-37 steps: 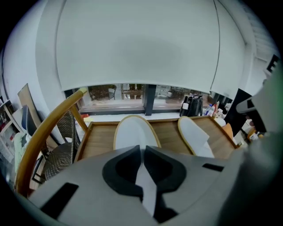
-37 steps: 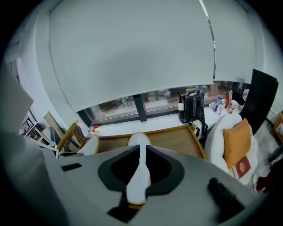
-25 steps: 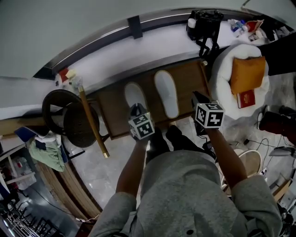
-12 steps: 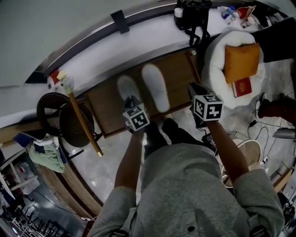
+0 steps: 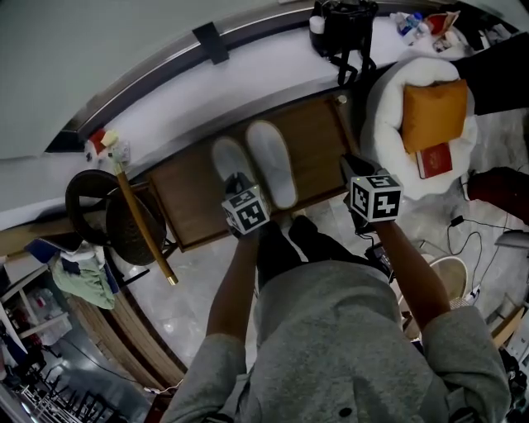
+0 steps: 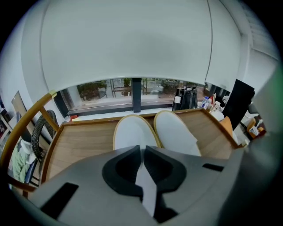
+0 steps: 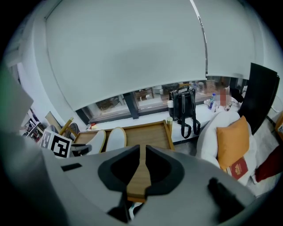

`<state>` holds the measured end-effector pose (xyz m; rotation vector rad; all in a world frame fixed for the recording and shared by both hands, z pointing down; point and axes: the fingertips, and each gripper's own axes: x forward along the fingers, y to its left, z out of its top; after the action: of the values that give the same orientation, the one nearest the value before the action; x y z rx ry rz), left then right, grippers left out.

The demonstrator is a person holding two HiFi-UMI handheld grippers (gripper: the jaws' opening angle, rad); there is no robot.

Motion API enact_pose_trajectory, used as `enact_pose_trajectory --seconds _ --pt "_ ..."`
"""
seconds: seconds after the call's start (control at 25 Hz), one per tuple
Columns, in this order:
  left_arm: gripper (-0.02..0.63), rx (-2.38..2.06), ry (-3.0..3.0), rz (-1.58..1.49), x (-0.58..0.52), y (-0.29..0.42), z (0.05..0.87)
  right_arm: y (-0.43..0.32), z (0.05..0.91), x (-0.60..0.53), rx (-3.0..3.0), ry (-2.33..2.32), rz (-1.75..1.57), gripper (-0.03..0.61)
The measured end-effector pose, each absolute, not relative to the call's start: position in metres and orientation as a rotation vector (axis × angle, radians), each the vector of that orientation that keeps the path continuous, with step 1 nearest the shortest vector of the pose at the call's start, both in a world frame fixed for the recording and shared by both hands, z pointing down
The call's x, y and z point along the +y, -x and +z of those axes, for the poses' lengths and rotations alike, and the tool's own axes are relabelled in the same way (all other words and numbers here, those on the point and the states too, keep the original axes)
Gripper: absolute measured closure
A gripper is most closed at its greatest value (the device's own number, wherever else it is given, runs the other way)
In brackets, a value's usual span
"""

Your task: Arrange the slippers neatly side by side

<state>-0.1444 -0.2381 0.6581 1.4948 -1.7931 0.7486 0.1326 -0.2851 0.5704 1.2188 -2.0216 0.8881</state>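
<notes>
Both slippers (image 5: 270, 163) are laid side by side just ahead; the left slipper (image 6: 132, 134) is pinched by the left gripper (image 6: 142, 152); the right gripper (image 7: 142, 152) is held narrow, empty; only release seems left.

A white roller blind (image 6: 132, 44) covered most of the window (image 6: 110, 90), so daylight showed only in a strip beneath it. Below ran a white sill (image 5: 207, 99) with a black backpack (image 5: 343, 25) on it, and in front a low wooden table (image 5: 318, 149) on pale marble floor (image 5: 202, 264). To the right sat a white armchair (image 5: 384, 124) holding an orange cushion (image 5: 434, 111).
</notes>
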Motion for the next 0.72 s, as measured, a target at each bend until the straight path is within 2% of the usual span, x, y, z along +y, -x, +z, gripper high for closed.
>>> enact_pose_trajectory --seconds 0.72 --pt "0.58 -1.722 -1.624 1.027 -0.235 0.124 0.668 -0.163 0.579 -0.29 -2.028 -1.208 0.886 0.523"
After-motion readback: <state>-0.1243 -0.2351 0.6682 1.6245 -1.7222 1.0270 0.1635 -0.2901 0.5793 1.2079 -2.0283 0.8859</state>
